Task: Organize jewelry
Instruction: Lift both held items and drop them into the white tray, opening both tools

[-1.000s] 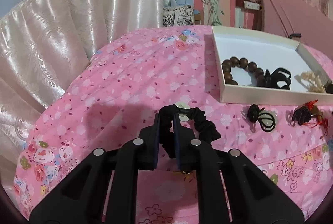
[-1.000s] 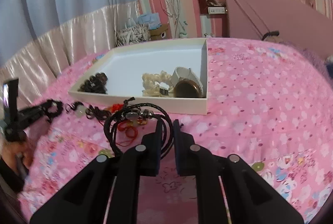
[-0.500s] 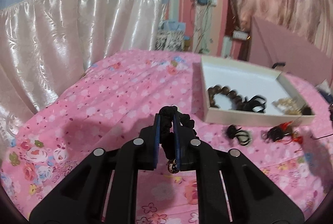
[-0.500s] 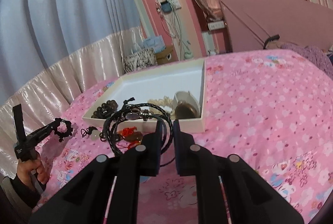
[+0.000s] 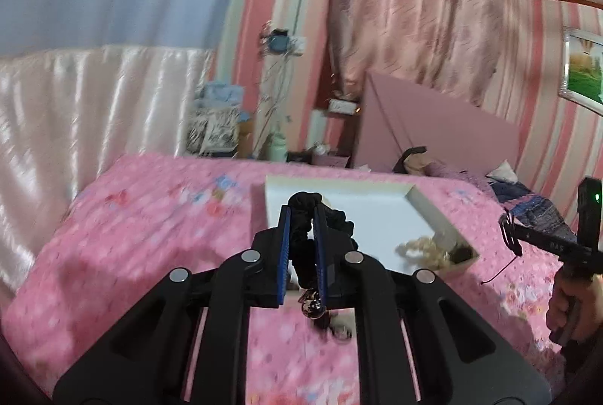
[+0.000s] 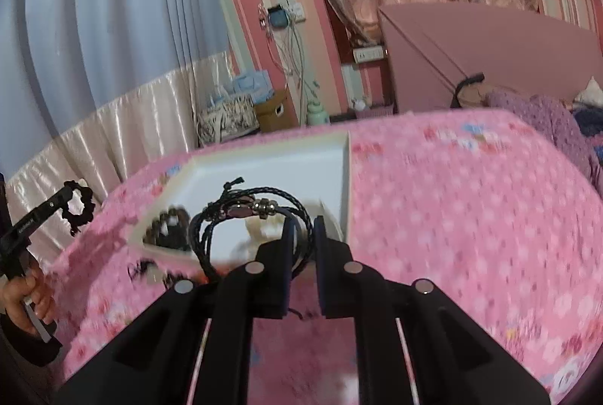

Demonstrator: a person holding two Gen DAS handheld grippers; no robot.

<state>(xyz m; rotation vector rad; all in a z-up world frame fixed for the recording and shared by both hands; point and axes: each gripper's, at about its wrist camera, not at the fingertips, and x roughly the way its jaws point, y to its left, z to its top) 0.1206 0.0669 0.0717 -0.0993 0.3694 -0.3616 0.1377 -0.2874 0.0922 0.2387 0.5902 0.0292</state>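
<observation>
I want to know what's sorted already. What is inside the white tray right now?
In the white tray lie dark wooden beads at the near left and a cream beaded piece near the right corner. The braided bracelet held in the right gripper covers the tray's middle.

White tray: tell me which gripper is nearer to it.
Hard to call; both hover at its near edge. Left gripper, holding the black scrunchie, fronts the white tray; right gripper holds the braided bracelet.
</observation>
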